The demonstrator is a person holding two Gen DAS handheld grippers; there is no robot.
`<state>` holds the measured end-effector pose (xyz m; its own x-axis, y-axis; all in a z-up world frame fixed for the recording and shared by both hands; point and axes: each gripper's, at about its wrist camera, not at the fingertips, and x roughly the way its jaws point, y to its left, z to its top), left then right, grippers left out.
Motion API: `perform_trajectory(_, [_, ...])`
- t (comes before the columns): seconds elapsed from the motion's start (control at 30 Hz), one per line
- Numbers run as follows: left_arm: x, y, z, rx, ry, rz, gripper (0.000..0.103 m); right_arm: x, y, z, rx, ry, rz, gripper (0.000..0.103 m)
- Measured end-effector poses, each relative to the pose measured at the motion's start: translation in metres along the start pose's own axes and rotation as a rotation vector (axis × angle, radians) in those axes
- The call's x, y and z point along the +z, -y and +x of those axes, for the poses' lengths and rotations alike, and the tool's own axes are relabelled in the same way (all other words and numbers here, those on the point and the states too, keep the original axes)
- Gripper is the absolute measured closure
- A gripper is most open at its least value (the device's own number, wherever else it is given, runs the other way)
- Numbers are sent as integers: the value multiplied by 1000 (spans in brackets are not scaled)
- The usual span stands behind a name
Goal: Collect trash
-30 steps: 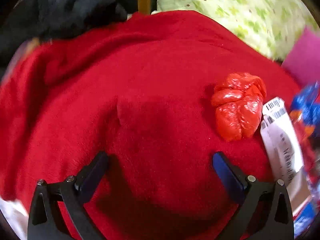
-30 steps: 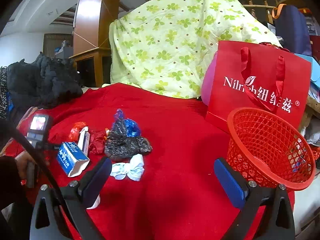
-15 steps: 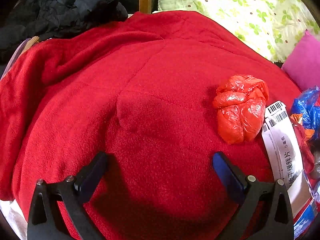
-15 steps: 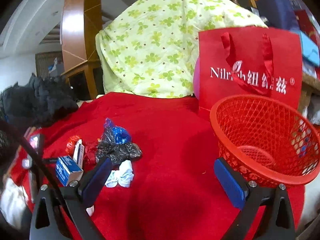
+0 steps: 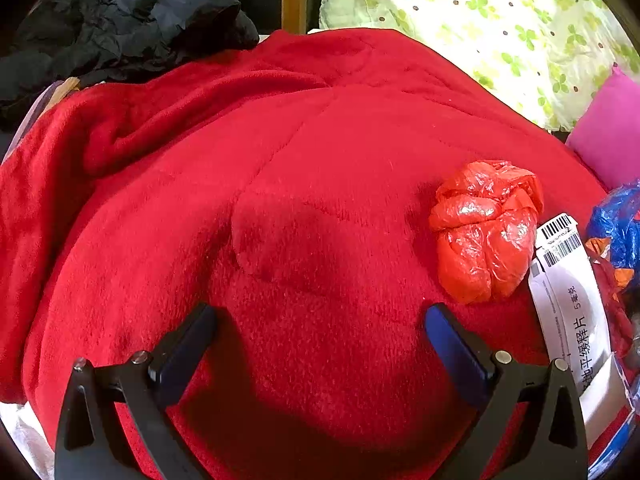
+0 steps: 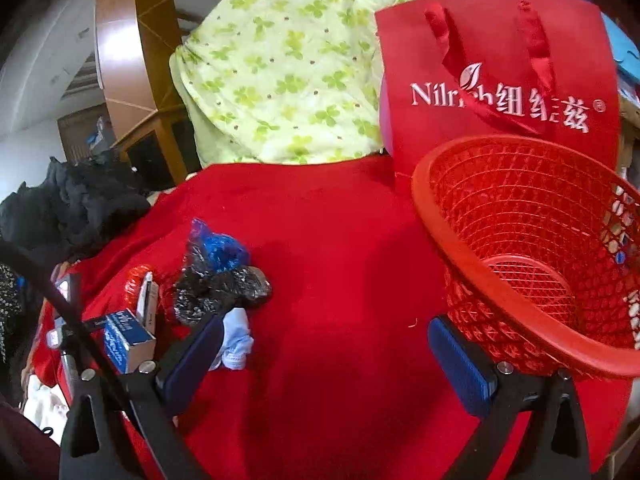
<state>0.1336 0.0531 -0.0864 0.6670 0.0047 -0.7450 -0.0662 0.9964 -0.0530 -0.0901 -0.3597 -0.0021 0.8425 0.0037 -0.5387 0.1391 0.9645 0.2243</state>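
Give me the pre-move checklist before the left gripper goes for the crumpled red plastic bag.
1. Left gripper open and empty: ok.
2. Red plastic bag unobstructed on the red blanket: ok.
3. Bag between the fingers: not ok, it lies ahead and right.
4. White barcode box apart from the bag: cannot tell, they nearly touch.
5. Red mesh basket empty: ok.
6. Right gripper open, empty: ok.

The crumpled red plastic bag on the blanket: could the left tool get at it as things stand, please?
Probably yes. The left tool is open and empty, and the crumpled red plastic bag lies uncovered on the red blanket just ahead and to its right. Only the white carton beside it crowds one side.
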Motion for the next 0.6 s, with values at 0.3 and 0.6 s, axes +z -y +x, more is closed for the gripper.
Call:
perform_trajectory(0.3, [2,2,3,-12,16,-12,0,-4,-42,12,-27,26,-138,0])
perform_trajectory(0.6, [3,-1,4,-5,10,-3,0,-7,-52,0,-84,78,-156,0])
